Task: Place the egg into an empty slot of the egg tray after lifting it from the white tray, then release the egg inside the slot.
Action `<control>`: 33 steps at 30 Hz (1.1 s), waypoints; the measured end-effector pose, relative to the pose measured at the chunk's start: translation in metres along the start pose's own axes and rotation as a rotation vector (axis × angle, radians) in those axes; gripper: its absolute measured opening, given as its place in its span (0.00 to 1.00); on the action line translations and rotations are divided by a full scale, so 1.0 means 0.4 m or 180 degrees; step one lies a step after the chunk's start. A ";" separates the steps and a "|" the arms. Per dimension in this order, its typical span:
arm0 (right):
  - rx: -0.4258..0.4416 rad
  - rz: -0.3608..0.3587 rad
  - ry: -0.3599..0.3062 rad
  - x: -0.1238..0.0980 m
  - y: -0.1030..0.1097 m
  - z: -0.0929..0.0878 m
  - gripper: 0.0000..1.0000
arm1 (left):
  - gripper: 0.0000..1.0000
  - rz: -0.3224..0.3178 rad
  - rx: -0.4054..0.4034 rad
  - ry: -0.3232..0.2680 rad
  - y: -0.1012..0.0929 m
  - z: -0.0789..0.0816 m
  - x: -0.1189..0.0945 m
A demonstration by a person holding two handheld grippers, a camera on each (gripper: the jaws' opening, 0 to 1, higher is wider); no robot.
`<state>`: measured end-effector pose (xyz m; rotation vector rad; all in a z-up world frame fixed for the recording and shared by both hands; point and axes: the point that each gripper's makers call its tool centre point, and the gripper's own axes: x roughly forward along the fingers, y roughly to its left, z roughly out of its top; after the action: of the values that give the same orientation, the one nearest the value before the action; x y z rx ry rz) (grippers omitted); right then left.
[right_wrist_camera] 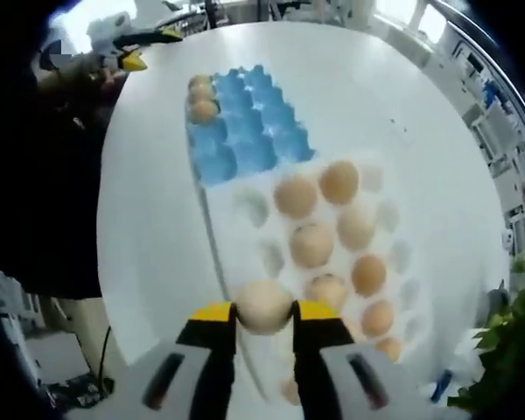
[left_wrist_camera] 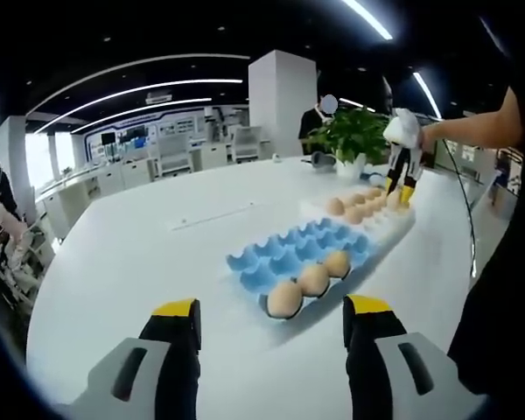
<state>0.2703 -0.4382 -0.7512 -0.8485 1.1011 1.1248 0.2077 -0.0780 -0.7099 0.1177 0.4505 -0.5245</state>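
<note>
Right gripper (right_wrist_camera: 263, 322) jaws clamp an egg (right_wrist_camera: 262, 305) above the white tray (right_wrist_camera: 245, 254): lifted, not yet placed. Blue egg tray (right_wrist_camera: 245, 131), at twelve o'clock, has empty slots. Left gripper (left_wrist_camera: 271, 319) jaws spread, idle

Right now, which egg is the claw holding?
The pale egg pinched between the right claw's yellow tips, above the white tray; the other eggs sit in slots.
</note>
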 end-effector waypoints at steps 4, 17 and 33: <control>-0.0029 0.0020 -0.0014 0.002 0.004 0.014 0.24 | 0.67 0.0005 -0.0008 -0.0010 0.001 0.001 -0.002; -0.0188 0.0090 -0.0055 0.018 0.014 0.069 0.24 | 0.67 -0.0002 0.0011 0.0000 0.002 -0.002 -0.001; -0.0385 0.0176 -0.0184 0.043 0.042 0.161 0.24 | 0.80 0.0028 -0.0034 -0.0035 0.010 -0.004 -0.003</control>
<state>0.2705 -0.3693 -0.7507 -0.8785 1.0220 1.2646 0.2083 -0.0736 -0.7109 0.1065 0.4417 -0.5139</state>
